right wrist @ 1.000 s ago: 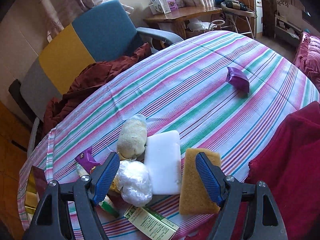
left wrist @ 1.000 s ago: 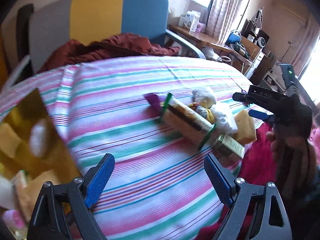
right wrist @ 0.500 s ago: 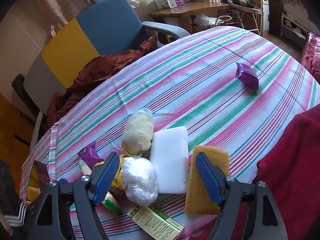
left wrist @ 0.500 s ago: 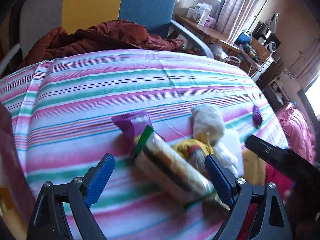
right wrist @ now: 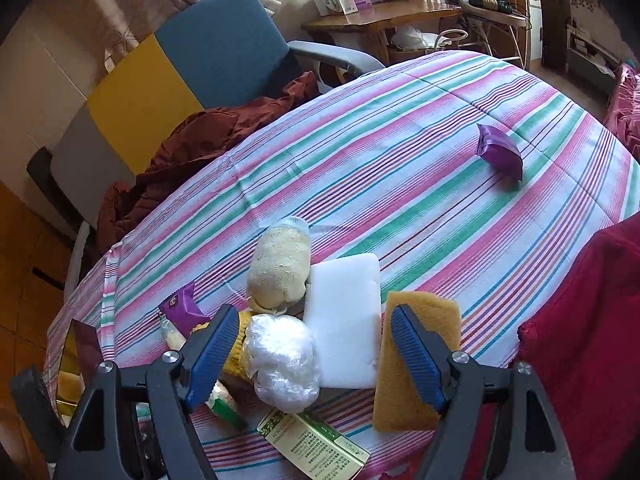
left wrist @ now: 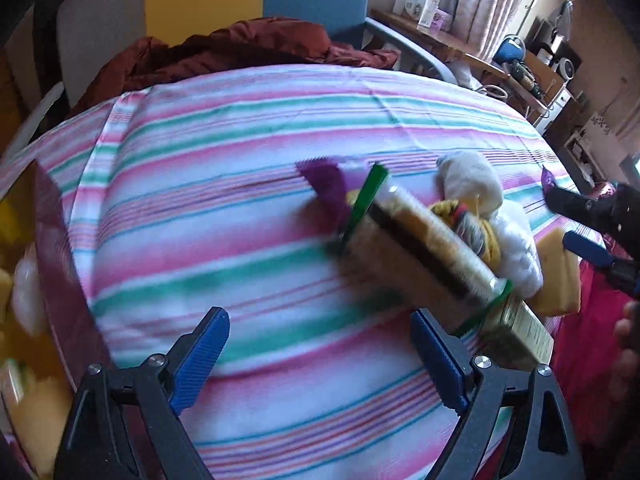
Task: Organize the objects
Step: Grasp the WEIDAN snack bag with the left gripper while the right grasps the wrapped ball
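A heap of objects lies on the striped tablecloth (right wrist: 400, 168): a white foam block (right wrist: 345, 320), a tan sponge (right wrist: 420, 364), a beige stuffed sock (right wrist: 280, 268), a crumpled plastic bag (right wrist: 284, 364), a green box (right wrist: 316, 448) and a purple wrapper (right wrist: 180, 312). A clear cracker pack (left wrist: 424, 252) with green ends lies across the heap in the left wrist view. My right gripper (right wrist: 316, 356) is open above the foam block and bag. My left gripper (left wrist: 320, 360) is open and empty, just short of the cracker pack. A second purple packet (right wrist: 500, 152) lies apart at the far right.
A gold box (left wrist: 36, 280) holding several items sits at the table's left edge. A blue, yellow and grey chair (right wrist: 172, 64) with a maroon cloth (right wrist: 208, 136) stands behind the table. A red blanket (right wrist: 592, 340) lies at the right. A wooden desk (right wrist: 380, 16) stands further back.
My left gripper has swung around and now sits lower, with the cracker pack to its upper right. My right gripper has barely moved over the heap. Both stay open.
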`<state>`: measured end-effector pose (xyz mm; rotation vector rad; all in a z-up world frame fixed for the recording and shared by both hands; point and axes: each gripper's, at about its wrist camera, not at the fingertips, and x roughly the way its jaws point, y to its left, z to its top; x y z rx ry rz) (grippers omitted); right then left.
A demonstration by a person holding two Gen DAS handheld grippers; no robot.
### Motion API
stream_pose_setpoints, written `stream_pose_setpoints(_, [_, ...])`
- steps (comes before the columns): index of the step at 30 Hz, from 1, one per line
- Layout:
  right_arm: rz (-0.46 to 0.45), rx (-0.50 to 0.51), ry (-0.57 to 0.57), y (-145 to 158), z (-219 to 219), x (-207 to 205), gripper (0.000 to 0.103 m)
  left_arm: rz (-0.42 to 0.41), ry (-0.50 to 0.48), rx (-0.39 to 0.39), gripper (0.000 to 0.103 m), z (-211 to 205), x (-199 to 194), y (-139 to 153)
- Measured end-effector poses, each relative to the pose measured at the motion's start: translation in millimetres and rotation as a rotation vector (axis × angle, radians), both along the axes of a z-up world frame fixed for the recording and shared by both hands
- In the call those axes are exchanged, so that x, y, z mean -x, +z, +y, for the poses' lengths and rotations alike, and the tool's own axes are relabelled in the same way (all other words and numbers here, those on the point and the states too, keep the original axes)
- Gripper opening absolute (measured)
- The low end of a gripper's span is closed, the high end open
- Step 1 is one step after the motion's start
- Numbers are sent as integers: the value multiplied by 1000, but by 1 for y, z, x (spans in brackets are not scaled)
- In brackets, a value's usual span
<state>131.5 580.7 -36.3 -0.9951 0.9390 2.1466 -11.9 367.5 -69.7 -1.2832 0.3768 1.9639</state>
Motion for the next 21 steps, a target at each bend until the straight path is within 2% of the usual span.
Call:
stream_pose_setpoints(2, [4, -2, -4, 1, 0, -1, 80, -11, 1, -21, 92, 2, 0, 6])
stream_pose_setpoints(6, [6, -3, -12, 1, 1, -3, 80, 19, -9, -51, 93, 28, 3, 23])
stream_pose_setpoints(10, [8, 6, -17, 0, 2, -4, 80, 3, -11, -30, 93, 57, 7, 17])
stream_pose_setpoints(13, [2, 10, -8, -1, 2, -2, 80, -13, -27, -21, 93, 64, 6, 8])
stream_pose_setpoints(18, [10, 18, -4, -1, 4, -3, 80, -27, -5, -54, 96, 44, 6, 6])
stream_pose_setpoints(21, [16, 22, -5, -1, 5, -4, 80, -7, 6, -61, 96, 26, 3, 11])
